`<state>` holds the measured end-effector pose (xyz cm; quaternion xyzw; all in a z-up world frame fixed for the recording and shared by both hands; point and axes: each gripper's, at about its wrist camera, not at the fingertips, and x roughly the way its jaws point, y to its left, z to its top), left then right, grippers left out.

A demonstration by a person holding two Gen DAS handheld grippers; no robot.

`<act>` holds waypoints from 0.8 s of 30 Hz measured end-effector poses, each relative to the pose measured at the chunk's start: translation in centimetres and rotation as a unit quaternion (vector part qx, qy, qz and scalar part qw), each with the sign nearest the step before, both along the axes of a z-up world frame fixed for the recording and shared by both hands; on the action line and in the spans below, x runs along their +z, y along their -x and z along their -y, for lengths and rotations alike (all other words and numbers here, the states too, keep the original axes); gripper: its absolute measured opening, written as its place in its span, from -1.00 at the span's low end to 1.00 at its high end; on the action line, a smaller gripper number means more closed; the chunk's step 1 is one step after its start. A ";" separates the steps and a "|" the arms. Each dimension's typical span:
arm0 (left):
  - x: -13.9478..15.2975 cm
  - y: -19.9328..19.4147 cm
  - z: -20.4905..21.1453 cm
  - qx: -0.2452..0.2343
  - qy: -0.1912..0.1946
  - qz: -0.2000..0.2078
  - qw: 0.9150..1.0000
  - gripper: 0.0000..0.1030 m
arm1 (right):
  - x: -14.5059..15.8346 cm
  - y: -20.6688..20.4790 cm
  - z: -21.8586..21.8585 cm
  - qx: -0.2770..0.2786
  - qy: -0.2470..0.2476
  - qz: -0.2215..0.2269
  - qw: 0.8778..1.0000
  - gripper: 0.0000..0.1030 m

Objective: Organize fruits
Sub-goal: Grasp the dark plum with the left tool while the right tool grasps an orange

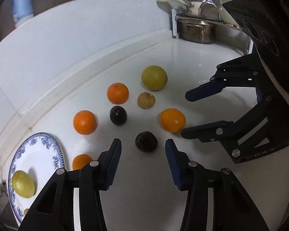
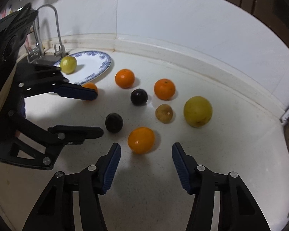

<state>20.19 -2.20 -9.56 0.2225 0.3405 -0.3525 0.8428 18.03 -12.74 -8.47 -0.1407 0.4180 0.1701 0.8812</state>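
Loose fruit lies on the white counter: several oranges, two dark plums, a small brown fruit (image 1: 146,100) and a big yellow-green fruit (image 1: 154,78). My left gripper (image 1: 143,148) is open, its jaws either side of the near dark plum (image 1: 146,141); it also shows in the right wrist view (image 2: 99,113). My right gripper (image 2: 146,150) is open just short of an orange (image 2: 141,140); it also shows in the left wrist view (image 1: 185,114). A blue-patterned plate (image 1: 46,144) holds one yellow-green fruit (image 1: 23,183).
A dish rack with a steel pot (image 1: 195,30) stands at the counter's back right. A tap (image 2: 56,27) and sink lie beyond the plate (image 2: 94,61). The tiled wall rims the counter behind the fruit.
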 end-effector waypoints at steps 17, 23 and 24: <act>-1.3 -2.3 1.3 -0.026 0.000 -0.048 0.999 -0.44 | -1.5 -1.9 0.0 0.019 -0.028 -0.027 0.999 -0.30; -1.2 -1.9 1.0 0.006 0.014 -0.054 0.998 -0.45 | -1.6 -1.5 0.2 0.003 -0.038 -0.020 0.999 -0.31; -1.1 -1.6 0.7 0.018 0.016 -0.050 0.998 -0.45 | -1.6 -1.4 0.3 -0.001 -0.041 -0.018 0.999 -0.31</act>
